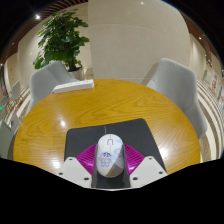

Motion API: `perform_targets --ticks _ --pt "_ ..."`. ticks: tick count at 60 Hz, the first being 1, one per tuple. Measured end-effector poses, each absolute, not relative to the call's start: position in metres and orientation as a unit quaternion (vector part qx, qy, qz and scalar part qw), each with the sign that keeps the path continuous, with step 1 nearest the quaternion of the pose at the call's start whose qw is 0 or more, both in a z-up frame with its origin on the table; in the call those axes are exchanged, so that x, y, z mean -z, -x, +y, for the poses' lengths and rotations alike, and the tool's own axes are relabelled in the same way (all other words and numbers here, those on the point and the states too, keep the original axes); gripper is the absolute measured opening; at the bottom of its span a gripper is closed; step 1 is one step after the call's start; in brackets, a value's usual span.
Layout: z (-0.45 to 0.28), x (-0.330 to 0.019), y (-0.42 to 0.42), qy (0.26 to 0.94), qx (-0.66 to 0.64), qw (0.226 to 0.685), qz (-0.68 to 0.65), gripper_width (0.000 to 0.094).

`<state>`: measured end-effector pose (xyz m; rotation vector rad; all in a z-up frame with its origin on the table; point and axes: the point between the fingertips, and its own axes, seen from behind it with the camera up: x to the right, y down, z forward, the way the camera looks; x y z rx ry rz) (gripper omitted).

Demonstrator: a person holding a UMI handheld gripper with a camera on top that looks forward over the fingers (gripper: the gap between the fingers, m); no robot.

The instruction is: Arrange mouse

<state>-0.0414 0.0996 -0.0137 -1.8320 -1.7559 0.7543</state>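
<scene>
My gripper (111,170) closes both pink pads (88,156) on a white, glossy, oval mouse (110,154), held at 12 o'clock over the dark mat (75,138) on the round wooden table (60,110).

One round wooden counter (60,115) anchors the count. On the counter lies one dark mouse mat (85,133), and on that mat sits one white mouse (111,153). One gripper (112,166) reaches over the counter's near edge, with two fingers (77,168), one at either side of the mouse, each with one magenta pad. Beyond the counter stand two grey chairs (176,85), one at each far side. Behind the counter, past the left chair, grows one green potted plant (62,40).
</scene>
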Motion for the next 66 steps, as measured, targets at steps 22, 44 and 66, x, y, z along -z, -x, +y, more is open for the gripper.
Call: perform_targets --ticks 22,44,66 --pt "0.091 -0.028 0.006 0.655 -0.289 0.23 -0.659 0.0861" --pt "0.084 -0.093 -0.157 0.618 -0.263 0.226 -0.705 0.0859" --pt "0.086 -0.073 -0.213 0.626 -0.25 0.205 -0.709 0.086"
